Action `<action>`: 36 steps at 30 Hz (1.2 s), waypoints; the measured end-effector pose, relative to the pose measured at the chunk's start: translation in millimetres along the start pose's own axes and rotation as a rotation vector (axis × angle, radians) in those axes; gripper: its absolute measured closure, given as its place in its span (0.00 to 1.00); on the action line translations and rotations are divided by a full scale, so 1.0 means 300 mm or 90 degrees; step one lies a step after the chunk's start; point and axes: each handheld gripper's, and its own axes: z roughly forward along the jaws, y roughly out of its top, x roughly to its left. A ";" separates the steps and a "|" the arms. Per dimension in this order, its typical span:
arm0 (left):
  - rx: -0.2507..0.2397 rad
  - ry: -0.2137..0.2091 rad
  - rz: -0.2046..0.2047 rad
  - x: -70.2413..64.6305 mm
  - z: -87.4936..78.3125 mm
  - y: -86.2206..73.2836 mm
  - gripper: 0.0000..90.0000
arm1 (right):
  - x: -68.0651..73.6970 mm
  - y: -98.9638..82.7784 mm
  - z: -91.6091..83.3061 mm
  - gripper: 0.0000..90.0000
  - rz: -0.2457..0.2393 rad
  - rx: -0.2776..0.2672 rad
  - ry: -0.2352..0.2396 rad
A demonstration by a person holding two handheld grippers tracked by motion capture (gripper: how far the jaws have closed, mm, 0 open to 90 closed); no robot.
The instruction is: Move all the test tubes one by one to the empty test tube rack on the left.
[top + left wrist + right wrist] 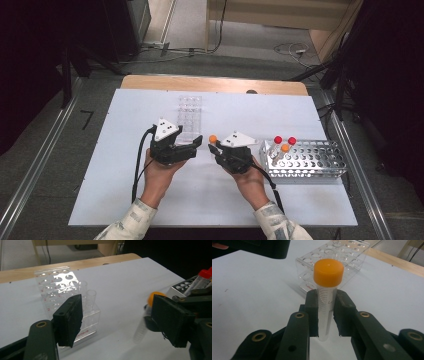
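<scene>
I see the clear plastic tube with an orange screw cap standing roughly upright, clamped at mid-body, its printed graduation marks facing me and its cap above the pads. In the high view the tube sits above the white desk, near the middle. Just beyond it stands the clear acrylic tube rack, its holes open upward, resting flat on the desk.

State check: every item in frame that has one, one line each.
Right hand-held gripper: shut on orange-capped tube.
Orange-capped tube: capped, upright between the pads, off the table.
Left hand-held gripper: open, nothing between its pads.
Clear rack: standing, two uncapped tubes at its near end.
Metal rack: holds three capped tubes, two red, one orange.
</scene>
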 end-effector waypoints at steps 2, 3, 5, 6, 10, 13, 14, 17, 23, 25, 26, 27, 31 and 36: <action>0.003 -0.004 0.004 -0.006 0.001 0.001 0.34 | 0.012 0.007 0.020 0.80 0.000 0.002 0.001; 0.003 -0.009 0.004 -0.008 0.002 0.001 0.36 | 0.018 0.011 0.029 0.80 -0.002 0.001 0.002; 0.005 -0.019 0.005 -0.011 0.003 0.002 0.39 | 0.029 0.021 0.039 0.80 -0.001 0.000 0.004; 0.006 -0.022 0.007 -0.013 0.004 0.002 0.41 | 0.034 0.026 0.043 0.80 -0.001 -0.001 0.006; 0.011 -0.032 0.011 -0.018 0.009 0.001 0.48 | 0.048 0.039 0.051 0.80 0.004 -0.007 0.018; 0.014 -0.040 0.013 -0.019 0.012 0.000 0.57 | 0.057 0.041 0.053 0.80 0.000 -0.010 0.021; 0.017 -0.044 0.017 -0.020 0.015 -0.001 0.61 | 0.059 0.041 0.053 0.80 -0.002 -0.010 0.021; 0.024 -0.046 0.018 -0.021 0.024 -0.004 0.67 | 0.065 0.043 0.049 0.80 -0.002 -0.014 0.022; 0.029 -0.042 0.019 -0.025 0.034 -0.008 0.77 | 0.066 0.044 0.047 0.80 -0.002 -0.012 0.022; 0.028 -0.041 0.017 -0.023 0.035 -0.007 0.78 | 0.065 0.043 0.047 0.79 0.000 -0.012 0.021; 0.027 -0.038 0.015 -0.022 0.035 -0.007 0.78 | 0.065 0.043 0.046 0.77 0.002 -0.013 0.021; 0.026 -0.037 0.014 -0.019 0.034 -0.005 0.78 | 0.064 0.043 0.045 0.72 0.002 -0.016 0.025; 0.017 -0.030 0.001 0.001 0.026 0.007 0.78 | 0.057 0.046 0.032 0.48 0.005 -0.017 0.043; 0.002 -0.015 -0.016 0.038 0.007 0.037 0.79 | 0.045 0.037 -0.004 0.38 0.010 -0.020 0.045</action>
